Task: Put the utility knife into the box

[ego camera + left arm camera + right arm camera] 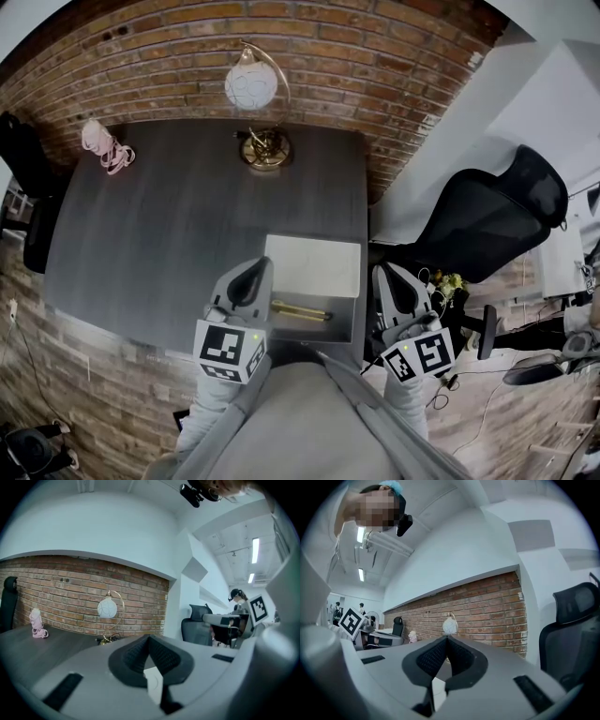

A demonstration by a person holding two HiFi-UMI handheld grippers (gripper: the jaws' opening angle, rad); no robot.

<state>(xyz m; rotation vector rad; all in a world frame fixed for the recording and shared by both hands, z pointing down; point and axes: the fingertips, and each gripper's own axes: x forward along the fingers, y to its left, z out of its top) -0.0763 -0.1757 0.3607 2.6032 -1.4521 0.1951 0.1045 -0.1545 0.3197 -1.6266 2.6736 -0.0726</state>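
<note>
A slim yellow utility knife point(300, 310) lies flat in the grey lower part of the box point(349, 323), near the front right corner of the dark table point(169, 225). A white panel point(314, 265) of the box lies just behind the knife. My left gripper point(249, 277) hovers at the box's left edge, jaws shut with nothing between them, and its own view shows the jaw tips point(149, 638) meeting. My right gripper point(394, 284) is off the table's right edge beside the box, also shut and empty point(446, 638), apart from the knife.
A brass lamp with a white globe point(251, 86) stands at the table's back edge by the brick wall. A pink object point(106, 145) lies at the back left corner. A black office chair point(487, 220) stands to the right of the table.
</note>
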